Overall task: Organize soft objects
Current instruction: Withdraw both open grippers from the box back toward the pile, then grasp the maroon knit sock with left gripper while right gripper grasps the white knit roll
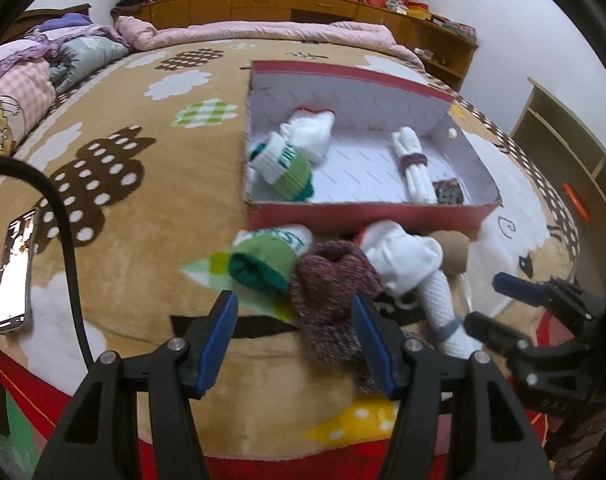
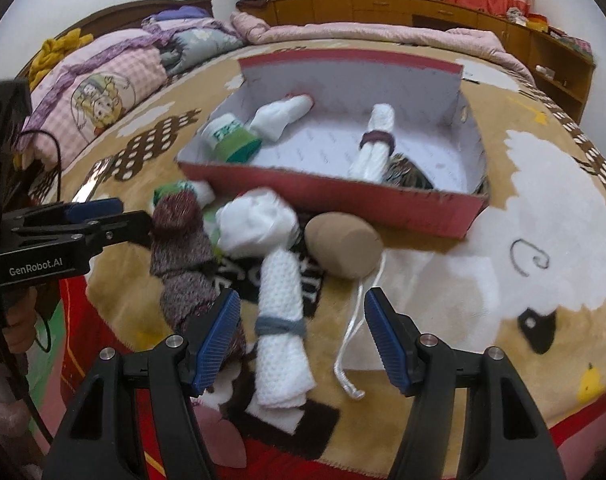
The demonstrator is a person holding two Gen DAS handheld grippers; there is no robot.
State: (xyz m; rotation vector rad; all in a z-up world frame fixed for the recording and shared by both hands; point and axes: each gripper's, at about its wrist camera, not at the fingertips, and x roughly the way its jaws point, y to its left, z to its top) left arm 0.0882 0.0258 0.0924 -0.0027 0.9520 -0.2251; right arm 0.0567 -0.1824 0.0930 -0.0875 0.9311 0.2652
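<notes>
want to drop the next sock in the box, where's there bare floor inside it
Inside the red box, the floor is bare in the middle, between the green-cuffed sock and the banded white roll, and again to the right of the dark patterned item. The box's left end is crowded, and so is the blanket just in front of it.

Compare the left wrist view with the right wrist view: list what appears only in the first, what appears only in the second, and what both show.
Only the left wrist view shows the phone lying on the blanket and the right gripper from the side.

Only the right wrist view shows the white cord, the cartoon pillow and the left gripper from the side.

Both show the red box holding rolled items, and in front of it the maroon knit roll, the banded white towel roll and the tan roll.
</notes>
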